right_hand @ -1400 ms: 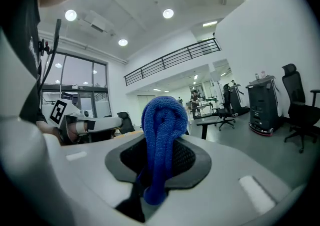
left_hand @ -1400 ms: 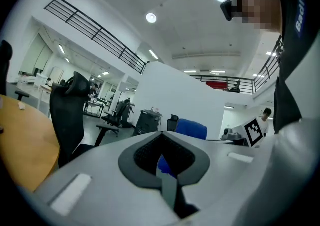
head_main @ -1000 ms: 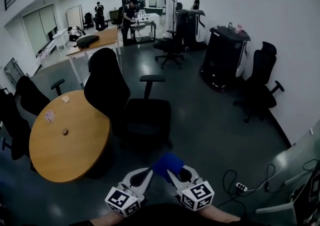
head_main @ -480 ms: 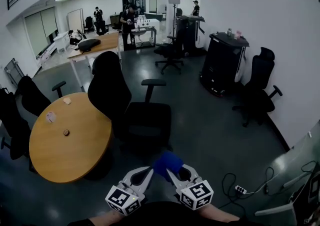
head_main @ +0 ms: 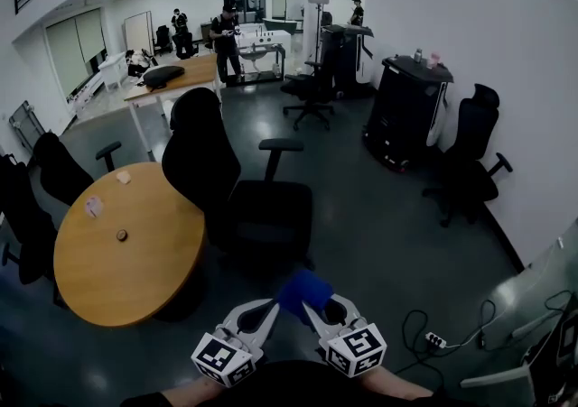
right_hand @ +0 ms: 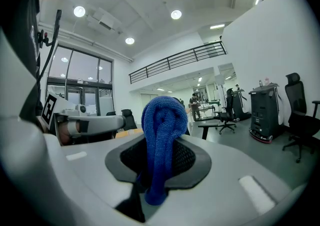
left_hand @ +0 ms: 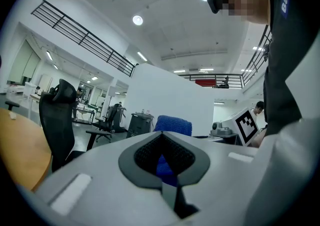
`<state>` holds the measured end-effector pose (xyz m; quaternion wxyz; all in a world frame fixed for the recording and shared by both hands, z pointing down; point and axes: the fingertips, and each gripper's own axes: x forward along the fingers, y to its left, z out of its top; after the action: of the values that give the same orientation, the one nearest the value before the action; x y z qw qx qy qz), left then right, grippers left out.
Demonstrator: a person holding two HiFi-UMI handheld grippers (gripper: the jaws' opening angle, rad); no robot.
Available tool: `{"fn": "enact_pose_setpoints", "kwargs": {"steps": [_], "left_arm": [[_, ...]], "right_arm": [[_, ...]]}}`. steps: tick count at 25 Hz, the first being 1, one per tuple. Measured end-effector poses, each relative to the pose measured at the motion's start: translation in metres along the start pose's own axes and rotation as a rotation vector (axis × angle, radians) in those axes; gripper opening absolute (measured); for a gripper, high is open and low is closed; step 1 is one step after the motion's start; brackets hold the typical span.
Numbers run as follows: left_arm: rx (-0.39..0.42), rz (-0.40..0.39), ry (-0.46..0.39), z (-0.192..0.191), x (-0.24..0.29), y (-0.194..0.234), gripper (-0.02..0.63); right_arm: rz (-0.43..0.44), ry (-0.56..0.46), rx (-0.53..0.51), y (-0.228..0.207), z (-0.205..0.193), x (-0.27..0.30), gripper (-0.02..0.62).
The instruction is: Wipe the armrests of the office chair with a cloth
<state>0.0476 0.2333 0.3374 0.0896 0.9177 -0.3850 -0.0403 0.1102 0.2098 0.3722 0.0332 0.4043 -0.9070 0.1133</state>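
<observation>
A black office chair (head_main: 237, 190) stands in the middle of the head view, one armrest (head_main: 281, 144) showing on its right side. Low in that view my two grippers are held close together in front of me, well short of the chair. A blue cloth (head_main: 304, 292) sticks up from my right gripper (head_main: 314, 309), which is shut on it. In the right gripper view the cloth (right_hand: 162, 135) hangs bunched between the jaws of the right gripper (right_hand: 159, 146). My left gripper (head_main: 267, 313) is shut with nothing in it. In the left gripper view the cloth (left_hand: 173, 125) shows just beyond the left gripper (left_hand: 163, 140).
A round wooden table (head_main: 126, 256) with small items stands left of the chair. More black chairs (head_main: 471, 154) and a black cabinet (head_main: 408, 107) line the right wall. A power strip with cables (head_main: 436, 338) lies on the floor at right. People (head_main: 224, 35) stand at the back.
The head view has shifted slightly, so the chair sits a little further right in it. Both grippers and the cloth keep their place.
</observation>
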Motion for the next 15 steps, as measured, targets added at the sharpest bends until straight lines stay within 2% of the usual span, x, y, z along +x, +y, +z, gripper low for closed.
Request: {"fn": "enact_pose_setpoints", "kwargs": {"steps": [15], "left_arm": [[0.005, 0.019, 0.007, 0.0033, -0.0019, -0.0016, 0.017]], "right_arm": [[0.016, 0.004, 0.002, 0.0016, -0.0008, -0.0001, 0.1]]}}
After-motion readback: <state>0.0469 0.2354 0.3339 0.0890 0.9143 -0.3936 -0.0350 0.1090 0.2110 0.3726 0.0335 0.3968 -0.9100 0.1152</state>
